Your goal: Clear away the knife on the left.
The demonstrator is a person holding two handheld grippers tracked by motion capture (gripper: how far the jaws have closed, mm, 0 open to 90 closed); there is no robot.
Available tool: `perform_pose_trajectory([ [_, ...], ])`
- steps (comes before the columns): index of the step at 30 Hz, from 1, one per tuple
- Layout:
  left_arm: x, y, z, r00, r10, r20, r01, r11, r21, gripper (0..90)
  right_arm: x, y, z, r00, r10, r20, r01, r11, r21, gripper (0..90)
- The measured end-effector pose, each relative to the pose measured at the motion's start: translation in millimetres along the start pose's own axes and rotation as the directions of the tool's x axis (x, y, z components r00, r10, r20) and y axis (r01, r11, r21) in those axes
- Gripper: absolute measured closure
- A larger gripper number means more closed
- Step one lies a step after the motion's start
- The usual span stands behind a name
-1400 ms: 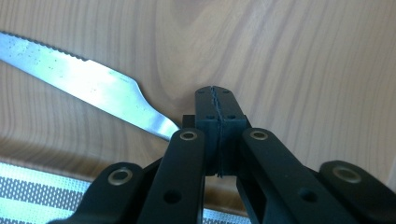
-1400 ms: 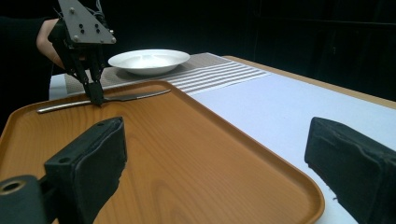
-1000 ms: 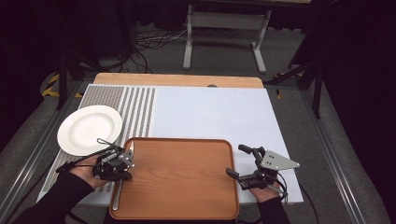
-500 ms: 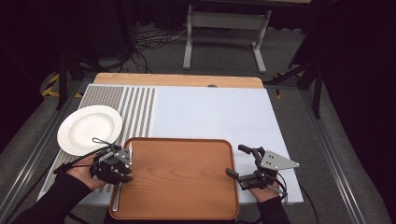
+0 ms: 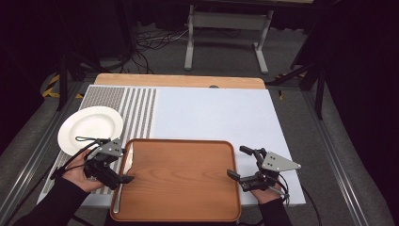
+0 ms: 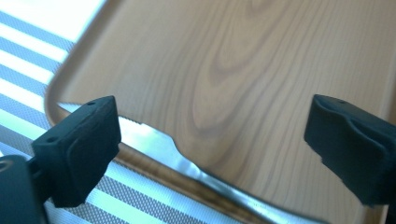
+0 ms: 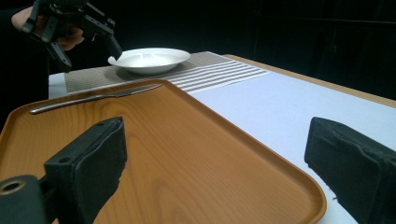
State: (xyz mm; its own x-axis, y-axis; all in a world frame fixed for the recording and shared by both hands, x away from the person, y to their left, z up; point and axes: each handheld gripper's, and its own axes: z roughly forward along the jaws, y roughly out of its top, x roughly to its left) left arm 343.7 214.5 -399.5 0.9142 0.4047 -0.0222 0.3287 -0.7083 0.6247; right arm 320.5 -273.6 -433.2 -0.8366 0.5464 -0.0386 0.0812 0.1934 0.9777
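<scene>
From the high view, your knife [image 5: 123,175] lies flat along the left edge of the wooden tray [image 5: 183,188], with its blade toward the white plate [image 5: 89,128]. Your left gripper [image 5: 123,162] sits right over the knife with its jaws spread wide. Your right gripper [image 5: 241,162] waits at the tray's right edge, also spread wide and holding nothing.

In the left gripper view, the knife [image 6: 187,163] runs across between the two jaws, close beside the tray's [image 6: 243,70] raised rim. It looks thin, hard and slippery, and not heavy. I think the thicker handle end is the best place to pinch.

In the right gripper view, the knife [image 7: 93,97] lies on the far side of the tray [image 7: 177,154]. Your left gripper [image 7: 88,36] points down, tilted above it. The plate [image 7: 149,59] sits just past the tray on the striped mat [image 7: 219,74].
</scene>
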Motion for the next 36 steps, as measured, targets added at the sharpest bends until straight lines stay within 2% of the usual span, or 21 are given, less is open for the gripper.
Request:
perform_pose_trajectory([
  [2, -0.8, -0.8, -2.5, 1.0, 0.0, -0.009, 0.0, 0.9997, -0.026, 2.1, 0.0, 0.0, -0.2, 1.0, 0.0, 0.001, 0.0, 1.0, -0.001, 6.4],
  [3, -1.9, -2.5, -6.6, 0.9999, -0.003, -0.011, 0.002, 0.9967, -0.081, 1.3, 0.1, 0.0, -0.2, 1.0, -0.001, 0.002, 0.001, 1.0, 0.0, 6.4],
  [4, -1.9, -2.5, -6.6, 0.9999, -0.003, -0.011, 0.002, 0.9967, -0.081, 0.7, 0.0, 0.0, -0.1, 1.0, -0.001, 0.001, 0.001, 1.0, 0.002, 6.4],
  [6, -2.5, -6.2, -11.2, 0.9997, -0.004, -0.025, 0.001, 0.99, -0.141, 0.4, -0.1, 0.0, -0.1, 1.0, -0.001, 0.001, 0.001, 1.0, 0.002, 6.4],
  [9, -2.8, -9.5, -13.5, 0.999, -0.007, -0.045, -0.001, 0.9844, -0.176, 0.2, 0.0, 0.1, -0.1, 1.0, -0.002, 0.001, 0.002, 1.0, 0.001, 6.3],
  [11, -4.4, -13.6, -16.3, 0.9968, -0.019, -0.078, 0.001, 0.9742, -0.226, 0.4, -0.1, -0.1, -0.2, 1.0, -0.002, 0.001, 0.002, 1.0, 0.002, 6.4],
  [14, -6.3, -21.4, -19.0, 0.9949, -0.023, -0.098, -0.008, 0.9525, -0.304, 0.4, -1.2, -1.0, 0.0, 1.0, 0.001, 0.002, -0.001, 1.0, 0.003, 6.4],
  [15, -6.3, -21.4, -19.0, 0.9949, -0.023, -0.098, -0.008, 0.9525, -0.304, 0.5, -1.2, -1.0, 0.0, 1.0, 0.001, 0.002, -0.001, 1.0, 0.003, 6.4],
  [19, -6.9, -30.3, -17.9, 0.9944, -0.027, -0.102, -0.012, 0.9317, -0.363, 0.5, -2.6, -2.2, -0.4, 0.9999, 0.007, 0.009, -0.007, 1.0, 0.007, 6.4],
  [21, -6.4, -36.8, -17.7, 0.9938, -0.036, -0.105, -0.009, 0.9163, -0.4, 0.2, -2.6, -2.3, -0.1, 0.9999, 0.006, 0.008, -0.006, 1.0, 0.007, 6.4],
  [22, -5.7, -42.5, -17.0, 0.9932, -0.046, -0.108, -0.007, 0.8958, -0.444, 0.2, -2.7, -2.5, 0.1, 0.9999, 0.007, 0.009, -0.007, 1.0, 0.009, 6.4],
  [23, -5.7, -42.5, -17.0, 0.9932, -0.046, -0.108, -0.007, 0.8958, -0.444, 0.1, -3.0, -2.8, 0.2, 0.9999, 0.007, 0.01, -0.007, 1.0, 0.011, 6.4],
  [26, -1.5, -56.4, -12.3, 0.9906, -0.08, -0.11, 0.01, 0.8505, -0.526, 0.1, -4.6, -3.9, -0.1, 0.9998, 0.011, 0.018, -0.011, 1.0, 0.016, 6.3],
  [27, -1.5, -56.4, -12.3, 0.9906, -0.08, -0.11, 0.01, 0.8505, -0.526, 0.1, -4.6, -3.9, -0.1, 0.9998, 0.011, 0.018, -0.011, 1.0, 0.016, 6.3],
  [28, -0.2, -60.0, -10.8, 0.9892, -0.099, -0.108, 0.027, 0.8456, -0.533, 0.1, -5.4, -4.4, -0.5, 0.9996, 0.009, 0.025, -0.01, 1.0, 0.018, 6.3],
  [29, 1.1, -64.1, -9.0, 0.9874, -0.12, -0.102, 0.045, 0.8349, -0.549, 0.1, -5.8, -4.6, -0.6, 0.9996, 0.008, 0.028, -0.008, 1.0, 0.019, 6.3],
  [31, 3.5, -73.0, -4.7, 0.9821, -0.155, -0.108, 0.064, 0.8107, -0.582, 0.1, -6.2, -5.0, -0.5, 0.9994, 0.007, 0.033, -0.007, 1.0, 0.023, 6.4],
  [32, 5.0, -81.9, 1.4, 0.9735, -0.2, -0.11, 0.091, 0.7822, -0.616, 0.1, -6.4, -5.4, -0.4, 0.9994, 0.007, 0.034, -0.008, 1.0, 0.024, 6.4],
  [33, 5.0, -81.9, 1.4, 0.9735, -0.2, -0.11, 0.091, 0.7822, -0.616, 0.1, -6.5, -5.8, -0.4, 0.9992, 0.008, 0.038, -0.009, 1.0, 0.028, 6.4],
  [35, 7.7, -93.2, 7.7, 0.9664, -0.233, -0.11, 0.112, 0.7652, -0.634, 0.1, -6.8, -7.2, -0.2, 0.999, 0.007, 0.043, -0.009, 0.999, 0.033, 6.3],
  [36, 7.7, -93.2, 7.7, 0.9664, -0.233, -0.11, 0.112, 0.7652, -0.634, 0.1, -7.3, -8.1, -0.3, 0.9988, 0.003, 0.049, -0.005, 0.999, 0.039, 6.2],
])
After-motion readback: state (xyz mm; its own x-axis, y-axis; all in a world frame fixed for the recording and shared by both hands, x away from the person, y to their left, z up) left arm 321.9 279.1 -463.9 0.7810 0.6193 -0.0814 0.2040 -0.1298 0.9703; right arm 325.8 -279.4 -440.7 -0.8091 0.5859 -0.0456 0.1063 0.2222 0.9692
